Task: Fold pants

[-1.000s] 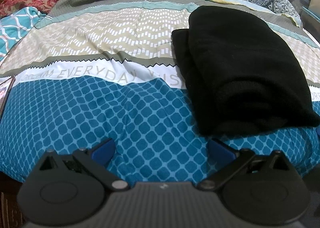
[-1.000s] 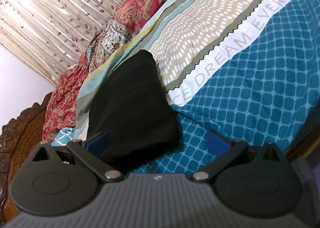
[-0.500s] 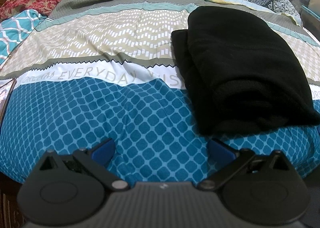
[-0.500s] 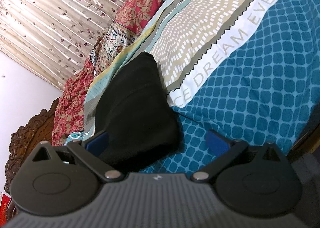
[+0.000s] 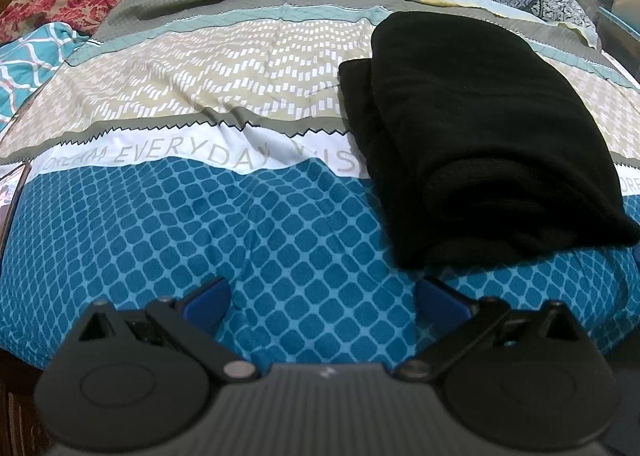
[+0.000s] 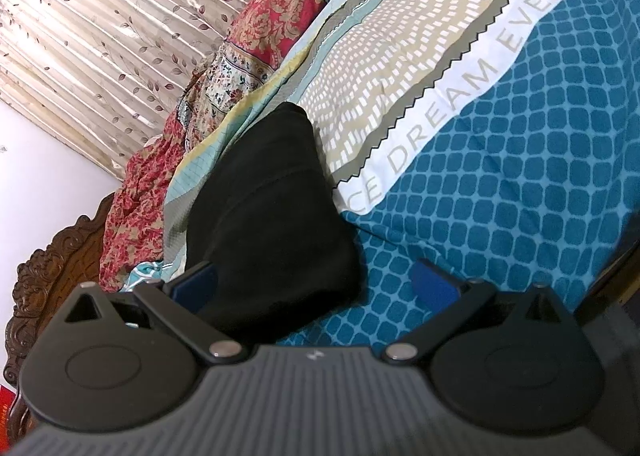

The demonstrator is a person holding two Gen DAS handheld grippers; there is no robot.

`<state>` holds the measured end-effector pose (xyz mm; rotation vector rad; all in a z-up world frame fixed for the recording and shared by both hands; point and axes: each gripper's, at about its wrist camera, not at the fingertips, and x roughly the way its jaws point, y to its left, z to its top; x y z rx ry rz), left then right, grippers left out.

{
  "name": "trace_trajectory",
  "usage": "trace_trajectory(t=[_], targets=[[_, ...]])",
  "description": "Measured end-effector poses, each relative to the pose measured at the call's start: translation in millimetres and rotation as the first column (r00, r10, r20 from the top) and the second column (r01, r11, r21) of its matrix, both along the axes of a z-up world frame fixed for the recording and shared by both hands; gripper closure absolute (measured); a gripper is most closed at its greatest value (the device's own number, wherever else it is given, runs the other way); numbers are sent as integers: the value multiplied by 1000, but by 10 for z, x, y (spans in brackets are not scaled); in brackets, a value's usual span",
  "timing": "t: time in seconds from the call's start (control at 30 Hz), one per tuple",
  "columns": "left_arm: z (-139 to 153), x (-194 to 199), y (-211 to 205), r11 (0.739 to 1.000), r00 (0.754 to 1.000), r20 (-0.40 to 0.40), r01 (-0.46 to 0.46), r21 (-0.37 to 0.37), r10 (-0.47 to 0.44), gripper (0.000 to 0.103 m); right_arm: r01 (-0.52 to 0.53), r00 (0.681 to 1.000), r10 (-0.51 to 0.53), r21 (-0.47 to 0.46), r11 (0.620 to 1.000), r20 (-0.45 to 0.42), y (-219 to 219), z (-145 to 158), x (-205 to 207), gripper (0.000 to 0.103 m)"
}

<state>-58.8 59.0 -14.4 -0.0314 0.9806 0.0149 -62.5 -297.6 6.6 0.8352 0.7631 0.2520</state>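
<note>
Pants [image 5: 472, 144], black and folded into a neat thick bundle, resting on the bed [image 5: 280, 236] across the white word stripe, likely put there because folding looks done. Left claw [image 5: 324, 298] and right claw [image 6: 316, 282] both spread wide, holding nothing, hanging near the bundle's close end. Next to the earlier look: left view about the same, right view tipped further toward the curtain [image 6: 100, 16].

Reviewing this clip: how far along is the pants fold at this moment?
Done: the black pants lie as a compact, layered bundle on the patterned bedspread, its stacked edges showing at the near end. In hand: nothing; the left gripper and right gripper are both open and empty, near the bundle's near end. Left: apparently nothing, perhaps tidying.
</note>
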Motion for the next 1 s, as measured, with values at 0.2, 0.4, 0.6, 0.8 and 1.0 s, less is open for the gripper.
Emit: trace_trajectory(t=[0.2, 0.4, 0.6, 0.8, 1.0], targets=[[30, -3, -24, 1000, 1000, -15, 12, 7, -12, 0, -18, 1000, 18, -69, 997, -9, 105, 44, 35, 0], [444, -68, 87, 998, 994, 88, 60, -7, -59, 0, -74, 993, 98, -297, 952, 67, 294, 350, 74, 0], [616, 314, 179, 967, 989, 72, 144, -209, -131, 0, -110, 970, 189, -421, 900, 150, 261, 523, 316, 0], [343, 849, 117, 914, 989, -14, 133, -384, -150, 0, -231, 953, 286, -377, 897, 96, 248, 403, 653, 5], [-162, 1137, 117, 810, 985, -97, 57, -583, -140, 1, -328, 935, 353, -316, 890, 23, 322, 186, 999, 11]])
